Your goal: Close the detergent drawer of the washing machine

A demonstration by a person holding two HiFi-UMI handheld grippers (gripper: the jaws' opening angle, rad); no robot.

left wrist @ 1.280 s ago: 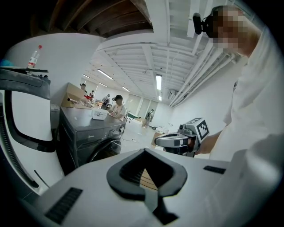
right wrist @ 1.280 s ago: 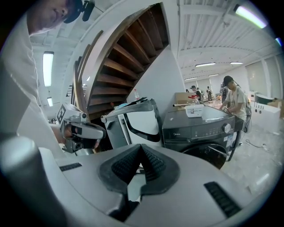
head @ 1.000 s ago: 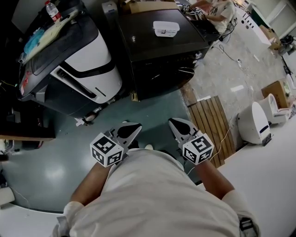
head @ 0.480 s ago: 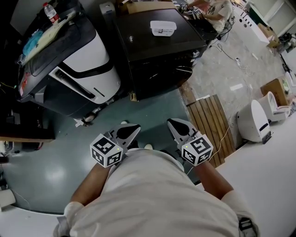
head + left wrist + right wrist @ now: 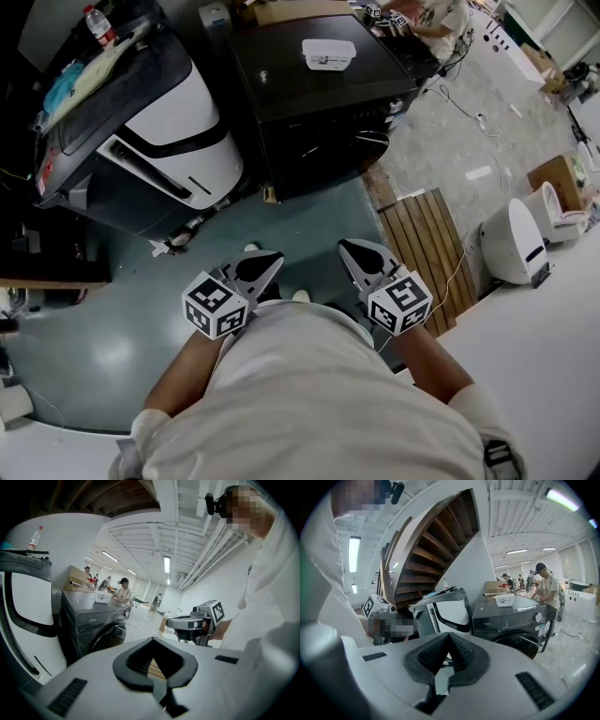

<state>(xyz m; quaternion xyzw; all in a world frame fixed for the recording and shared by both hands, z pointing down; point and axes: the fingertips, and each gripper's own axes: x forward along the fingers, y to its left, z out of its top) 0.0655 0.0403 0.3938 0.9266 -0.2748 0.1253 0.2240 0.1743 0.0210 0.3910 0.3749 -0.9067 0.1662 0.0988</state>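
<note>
Stance ahead of the approach, read left to right across the head view. At far left, a white-and-black appliance is standing beside the target.

You are holding the left gripper close against your torso. Its jaws are pressing together on nothing, and its nose is angling inward toward the right.

Ahead of your two hands and between them, well apart from both, the washing machine is showing its dark top and, below that, its front. A white tub is sitting on the lid. The detergent drawer should be sitting in the control band along the top of that front. At this range the views are not giving enough detail to tell whether it is standing out.

You are carrying the right gripper just as close to your body. Its jaws are also closed and empty, and its nose is angling inward toward the left. At right, a wooden slatted mat is lying on the floor.

Governing relation: the machine is lying straight ahead of both claws, and neither hand is sitting clearly nearer. The drawer's long axis is presumably running back into the cabinet. The push is therefore likely going to travel along that line, square to the front, once you are standing within reach.
</note>
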